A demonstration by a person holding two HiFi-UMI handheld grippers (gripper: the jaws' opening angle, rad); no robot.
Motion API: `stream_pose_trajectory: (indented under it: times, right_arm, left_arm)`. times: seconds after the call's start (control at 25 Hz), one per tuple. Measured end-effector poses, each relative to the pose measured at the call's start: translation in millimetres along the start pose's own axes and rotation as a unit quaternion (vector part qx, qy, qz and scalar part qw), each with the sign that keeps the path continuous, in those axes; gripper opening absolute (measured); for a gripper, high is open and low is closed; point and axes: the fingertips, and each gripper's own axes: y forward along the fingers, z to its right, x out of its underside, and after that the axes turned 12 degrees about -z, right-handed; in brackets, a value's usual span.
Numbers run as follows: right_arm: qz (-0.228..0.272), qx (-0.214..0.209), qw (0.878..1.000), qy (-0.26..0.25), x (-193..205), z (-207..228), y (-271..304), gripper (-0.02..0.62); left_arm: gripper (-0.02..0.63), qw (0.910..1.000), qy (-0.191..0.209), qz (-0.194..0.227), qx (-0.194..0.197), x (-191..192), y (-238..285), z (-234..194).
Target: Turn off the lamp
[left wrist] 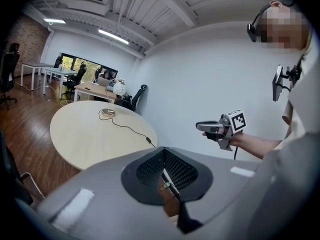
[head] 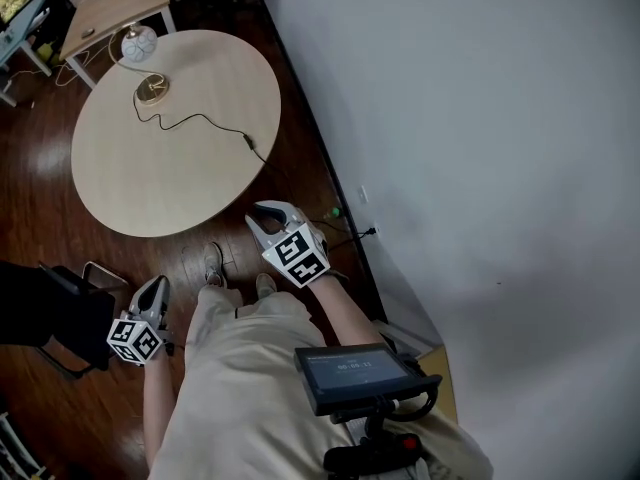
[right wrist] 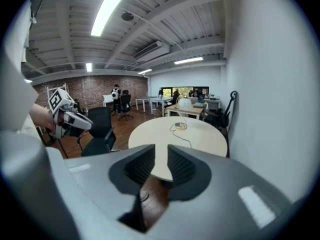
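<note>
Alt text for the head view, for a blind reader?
A person stands short of a round table, holding the left gripper and right gripper low, touching nothing. A lamp stands at the table's far edge, its cord trailing toward the near right edge.

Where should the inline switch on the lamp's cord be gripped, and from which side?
Pinch the small dark switch across its width, the right gripper's fingers straddling the cord line. It lies flat near the table edge by the wall, on the person's side, so approach from that near edge, angled down.
</note>
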Motion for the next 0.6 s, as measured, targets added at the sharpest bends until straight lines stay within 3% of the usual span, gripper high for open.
stream_pose_trajectory:
  times: [0.6]
  right_arm:
    - [-0.006, -0.029, 0.999, 0.011, -4, -37, 6, 0.078]
  left_arm:
    - [0.005, 0.9998, -0.016, 0.008, 0.011, 19, -17, -2]
